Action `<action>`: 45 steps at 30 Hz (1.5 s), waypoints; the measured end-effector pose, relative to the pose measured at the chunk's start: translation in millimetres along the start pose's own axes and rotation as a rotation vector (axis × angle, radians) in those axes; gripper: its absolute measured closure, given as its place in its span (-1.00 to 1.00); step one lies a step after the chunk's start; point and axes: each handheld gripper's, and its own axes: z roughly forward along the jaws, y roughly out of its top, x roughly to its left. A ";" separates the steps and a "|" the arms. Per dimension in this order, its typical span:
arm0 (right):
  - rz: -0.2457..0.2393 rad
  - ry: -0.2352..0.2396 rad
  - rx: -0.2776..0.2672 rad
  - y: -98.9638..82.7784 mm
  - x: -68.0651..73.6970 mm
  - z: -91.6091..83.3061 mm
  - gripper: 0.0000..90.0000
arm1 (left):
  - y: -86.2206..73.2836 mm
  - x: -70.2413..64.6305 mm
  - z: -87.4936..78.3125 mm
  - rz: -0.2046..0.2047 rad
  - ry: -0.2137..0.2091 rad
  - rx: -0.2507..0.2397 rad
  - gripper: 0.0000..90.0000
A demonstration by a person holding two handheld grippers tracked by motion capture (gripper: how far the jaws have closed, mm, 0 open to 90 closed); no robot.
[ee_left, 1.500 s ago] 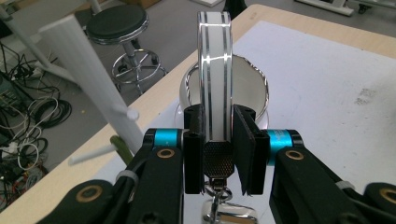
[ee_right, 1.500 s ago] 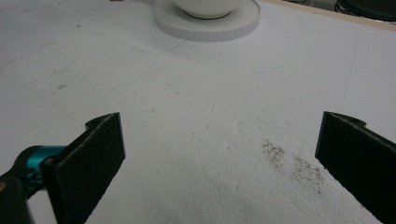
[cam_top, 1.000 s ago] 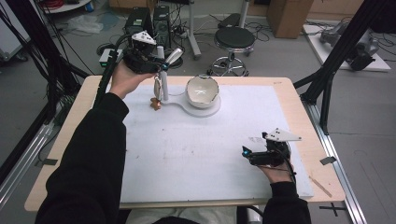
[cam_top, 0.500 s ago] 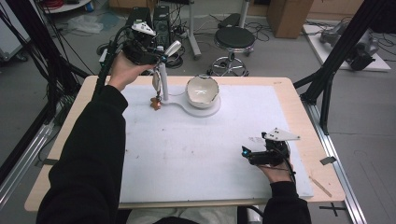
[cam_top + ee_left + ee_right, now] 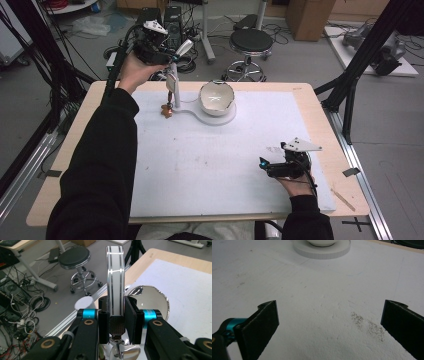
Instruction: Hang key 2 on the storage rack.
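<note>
At the upper left of the high view my left gripper (image 5: 172,54) is clamped on a white, silver-edged handle (image 5: 115,277), which in the left gripper view rises up the middle of the frame between the two black jaws pressing its sides. Below that grip in the high view, a white post stands by the white bowl (image 5: 216,96) on its round base (image 5: 227,118), at the top centre of the white mat (image 5: 210,165). At the lower right my right gripper (image 5: 264,165) rests on the mat, jaws spread wide and holding nothing.
</note>
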 end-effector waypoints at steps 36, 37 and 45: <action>-0.007 -0.003 0.000 -0.4 1.5 0.1 -0.99 | -12.6 -15.8 5.2 -0.092 -0.004 -0.127 -0.59; -0.009 -0.003 -0.001 -0.4 1.4 0.0 -0.99 | -13.0 -15.8 4.9 -0.092 -0.005 -0.125 -0.64; 0.000 -0.002 0.000 -0.6 1.2 -0.6 -0.99 | -18.3 -16.4 4.2 -0.111 -0.070 -0.101 -0.93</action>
